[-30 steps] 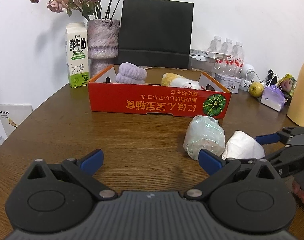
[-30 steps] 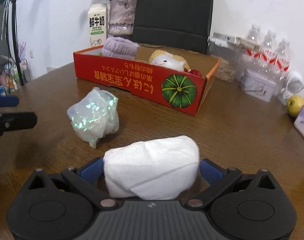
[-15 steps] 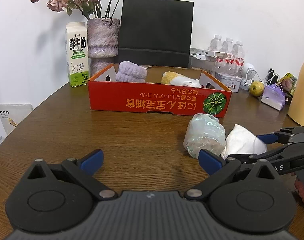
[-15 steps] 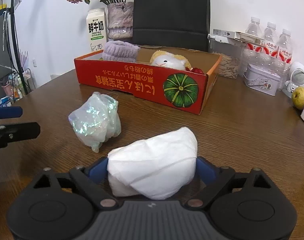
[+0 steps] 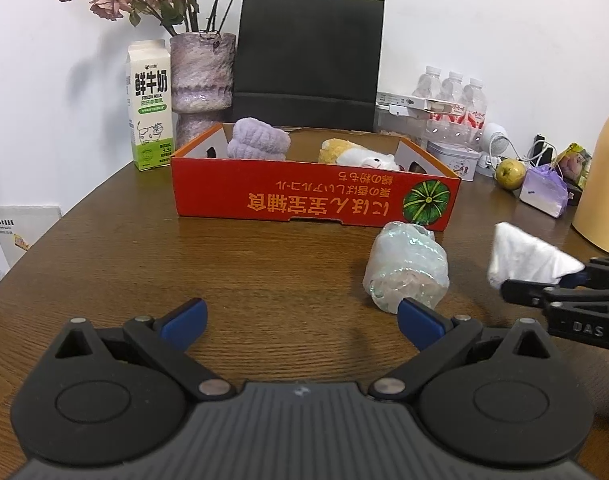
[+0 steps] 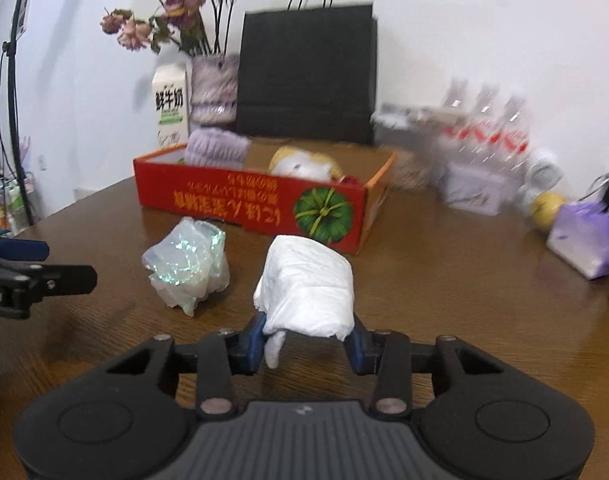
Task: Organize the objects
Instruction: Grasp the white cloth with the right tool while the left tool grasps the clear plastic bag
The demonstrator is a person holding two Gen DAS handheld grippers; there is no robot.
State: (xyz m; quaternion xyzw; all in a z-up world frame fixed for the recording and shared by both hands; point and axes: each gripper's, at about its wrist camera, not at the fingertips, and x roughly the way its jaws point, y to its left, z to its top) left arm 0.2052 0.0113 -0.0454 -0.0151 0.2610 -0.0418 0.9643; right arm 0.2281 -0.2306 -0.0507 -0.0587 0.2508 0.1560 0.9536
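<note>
My right gripper [image 6: 306, 346] is shut on a white soft bundle [image 6: 306, 288] and holds it above the brown table; the bundle also shows in the left wrist view [image 5: 524, 256]. A shiny clear plastic bundle [image 5: 406, 266] lies on the table in front of the red cardboard box [image 5: 312, 200], and it shows in the right wrist view [image 6: 188, 264] left of the white bundle. The box [image 6: 248, 204] holds a purple towel roll [image 5: 258, 144] and a yellow-white plush toy [image 5: 356, 156]. My left gripper [image 5: 300, 316] is open and empty, low over the table.
Behind the box stand a milk carton [image 5: 150, 104], a vase with dried roses [image 5: 200, 84] and a black paper bag [image 5: 308, 60]. At the right are water bottles [image 5: 452, 100], a tin [image 5: 450, 158], an apple [image 5: 510, 168], a purple pack [image 5: 544, 196] and a yellow jug [image 5: 604, 180].
My right gripper closed tighter on the white bundle and lifted it off the table, moving up and toward the box. My left gripper stayed put, open.
</note>
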